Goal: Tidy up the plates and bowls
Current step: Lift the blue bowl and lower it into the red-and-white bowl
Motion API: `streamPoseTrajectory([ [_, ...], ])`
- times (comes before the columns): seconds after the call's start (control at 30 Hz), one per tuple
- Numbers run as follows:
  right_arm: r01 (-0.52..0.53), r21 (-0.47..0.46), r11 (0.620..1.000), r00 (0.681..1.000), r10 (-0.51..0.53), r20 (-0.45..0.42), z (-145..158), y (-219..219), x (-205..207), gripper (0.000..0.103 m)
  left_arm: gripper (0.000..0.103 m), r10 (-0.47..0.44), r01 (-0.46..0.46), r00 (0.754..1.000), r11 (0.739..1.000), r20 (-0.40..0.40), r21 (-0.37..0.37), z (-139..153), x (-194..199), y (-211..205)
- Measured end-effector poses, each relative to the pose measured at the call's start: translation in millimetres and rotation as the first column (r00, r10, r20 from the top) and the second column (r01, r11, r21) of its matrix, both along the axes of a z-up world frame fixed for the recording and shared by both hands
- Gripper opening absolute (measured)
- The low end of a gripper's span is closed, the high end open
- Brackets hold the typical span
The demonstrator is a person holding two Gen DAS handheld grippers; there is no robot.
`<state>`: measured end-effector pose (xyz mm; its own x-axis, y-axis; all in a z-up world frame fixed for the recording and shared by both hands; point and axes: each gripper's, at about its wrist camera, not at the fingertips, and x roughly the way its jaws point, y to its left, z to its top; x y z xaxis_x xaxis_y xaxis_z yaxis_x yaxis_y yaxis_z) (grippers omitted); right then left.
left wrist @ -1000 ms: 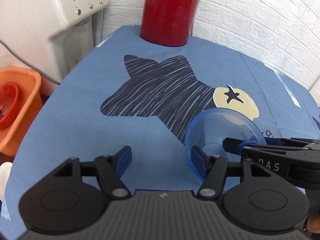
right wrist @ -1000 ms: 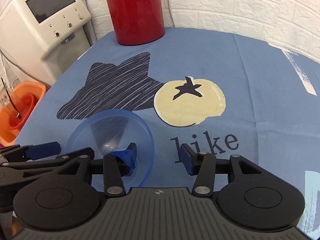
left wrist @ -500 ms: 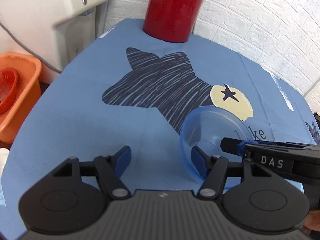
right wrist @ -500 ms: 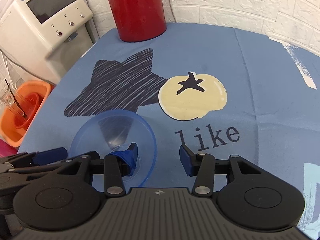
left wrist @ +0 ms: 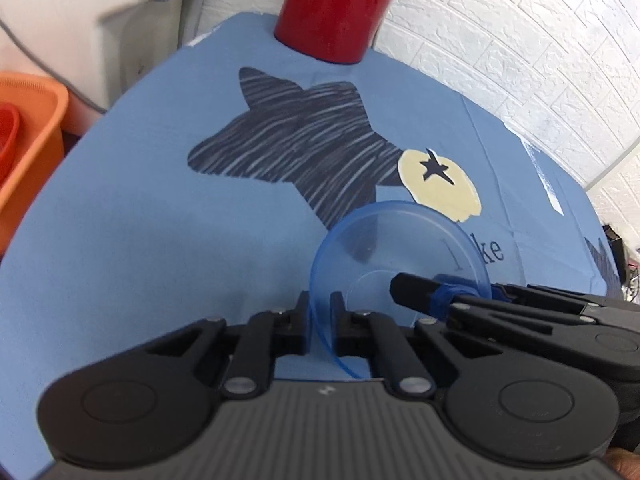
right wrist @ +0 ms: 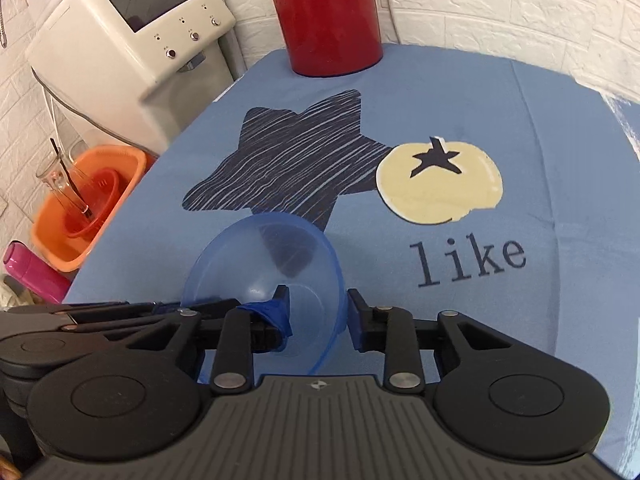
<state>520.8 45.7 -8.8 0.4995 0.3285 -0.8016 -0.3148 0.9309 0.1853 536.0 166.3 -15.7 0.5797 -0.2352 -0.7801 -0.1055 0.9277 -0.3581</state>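
L tool [left wrist: 319,316] closed on bowl [left wrist: 384,248] rim.

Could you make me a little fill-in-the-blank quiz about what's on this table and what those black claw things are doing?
1. Both grippers reach for a see-through bowl coloured ____.
2. The left gripper is shut on the bowl's ____.
3. The tall jug at the back of the tablecloth is ____.
4. The word printed on the cloth reads ____.

Missing words: blue; rim; red; like

"like" printed on the blue tablecloth [right wrist: 460,120], perhaps "yimoo" on the white machine [right wrist: 132,36]
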Motion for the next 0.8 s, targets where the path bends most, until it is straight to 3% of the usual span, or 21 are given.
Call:
streamPoseTrajectory([
  [0.2, 0.011, -0.016, 1.0, 0.999, -0.012, -0.03, 2.7, -8.4, -21.7, 0.015, 0.002, -0.033, 0.032, 0.999, 0.999, -0.036, -0.031, 4.8, -20.3, -8.8],
  [0.37, 0.042, 0.001, 0.999, 0.998, -0.042, -0.054, 12.9, -30.3, -52.7, 0.018, 0.002, -0.085, 0.085, 0.996, 0.996, -0.014, -0.024, 27.9, -50.8, -28.5],
  [0.5, 0.071, 0.016, 0.997, 0.997, -0.07, -0.034, 29.6, -56.4, -91.9, 0.02, 0.002, -0.145, 0.144, 0.989, 0.989, 0.024, 0.022, 53.0, -87.8, -60.4],
  [0.8, 0.138, 0.003, 0.99, 0.99, -0.138, 0.017, 66.1, -131.2, -211.7, 0.022, 0.002, -0.309, 0.309, 0.951, 0.951, 0.029, -0.01, 81.1, -187.9, -135.8],
])
